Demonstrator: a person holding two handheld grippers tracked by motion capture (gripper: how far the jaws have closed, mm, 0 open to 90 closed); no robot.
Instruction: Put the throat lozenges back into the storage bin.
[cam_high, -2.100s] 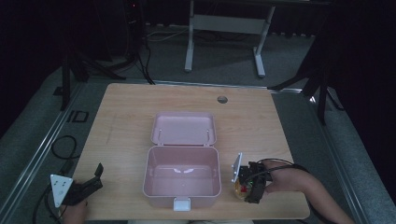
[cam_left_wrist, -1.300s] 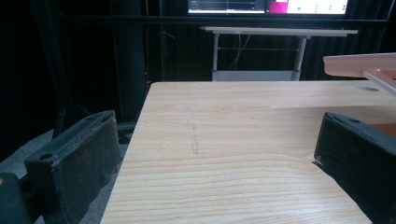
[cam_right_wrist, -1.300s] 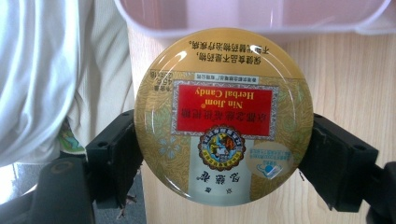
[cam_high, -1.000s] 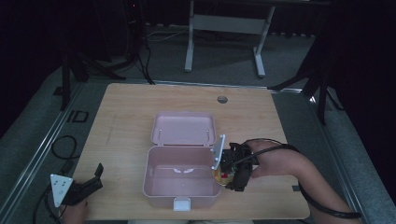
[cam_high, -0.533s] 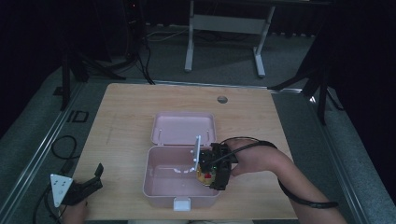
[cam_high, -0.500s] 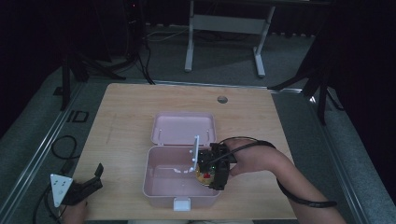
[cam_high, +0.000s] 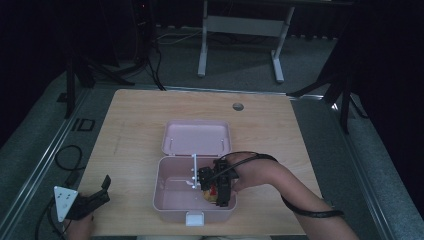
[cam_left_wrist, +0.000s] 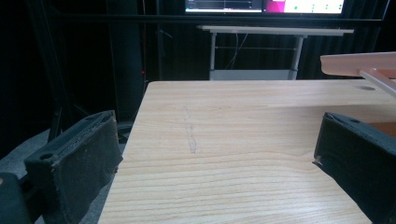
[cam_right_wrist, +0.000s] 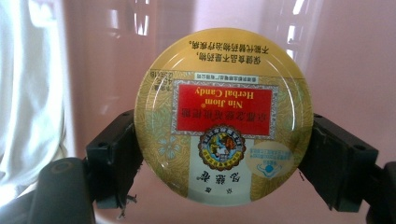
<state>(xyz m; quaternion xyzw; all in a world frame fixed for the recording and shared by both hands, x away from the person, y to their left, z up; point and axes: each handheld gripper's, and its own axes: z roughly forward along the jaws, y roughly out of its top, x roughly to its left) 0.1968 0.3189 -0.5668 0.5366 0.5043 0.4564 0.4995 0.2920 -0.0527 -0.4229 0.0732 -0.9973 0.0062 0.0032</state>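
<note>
Tin: round herbal candy tin (cam_right_wrist: 223, 116) clamped edge-on between both jaws of R gripper (cam_high: 218, 186); label faces R gripper cam, printed text upside down; grip on rim so flat faces stay free, prob to lay or drop it flat
Location: tin held inside pink box (cam_high: 165, 195), over right half of the base, pink wall behind it in R gripper view; can't tell if touching floor yet
Box: lid (cam_high: 196, 138) swung back flat on table (cam_high: 130, 120), so base is open from above; white latch at front edge; something white lies at box's left side in R gripper view, unclear what
L gripper: (cam_high: 95, 196) parked at near-left table corner, well apart from box; jaws wide apart, holding nothing; idle, out of R arm's way
Step (judged): placing tin in box; release looks next
</note>
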